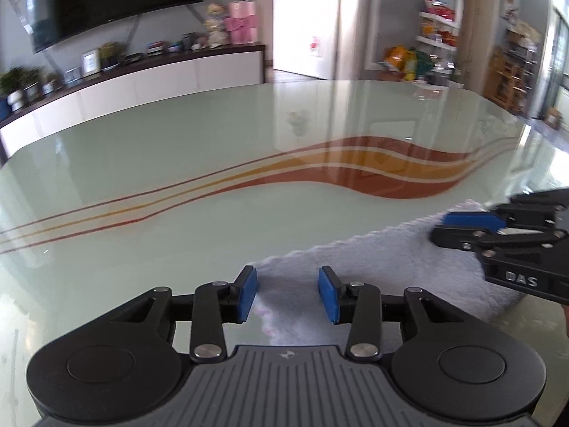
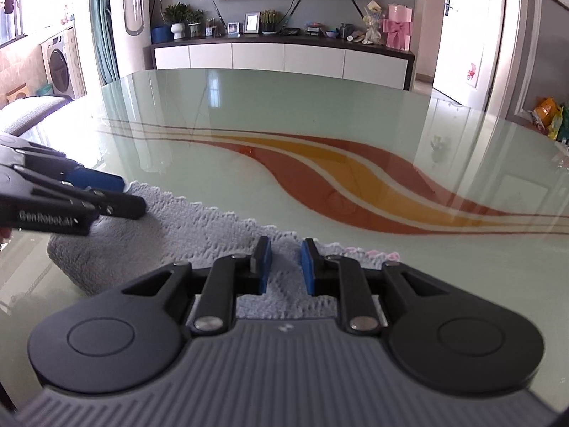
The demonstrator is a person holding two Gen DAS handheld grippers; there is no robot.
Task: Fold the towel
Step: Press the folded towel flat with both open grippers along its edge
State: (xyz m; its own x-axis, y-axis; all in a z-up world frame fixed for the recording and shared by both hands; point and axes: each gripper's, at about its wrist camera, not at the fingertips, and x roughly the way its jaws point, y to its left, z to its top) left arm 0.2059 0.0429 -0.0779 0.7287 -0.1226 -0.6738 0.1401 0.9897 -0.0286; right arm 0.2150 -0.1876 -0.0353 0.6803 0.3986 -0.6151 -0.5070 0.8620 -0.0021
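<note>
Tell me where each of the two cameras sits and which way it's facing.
Left wrist: sits on the left gripper, looking forward along its open fingers over the towel and table toward a TV wall; the right gripper enters at right.
Right wrist: sits on the right gripper, fingers open over the towel, facing the TV cabinet; the left gripper enters at left.
Shared: towel, table, cabinet, each other's gripper.

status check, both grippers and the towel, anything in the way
Left gripper open over towel edge. Right gripper open above it, gripping nothing. Towel flat on glass table. Nothing in the way.
</note>
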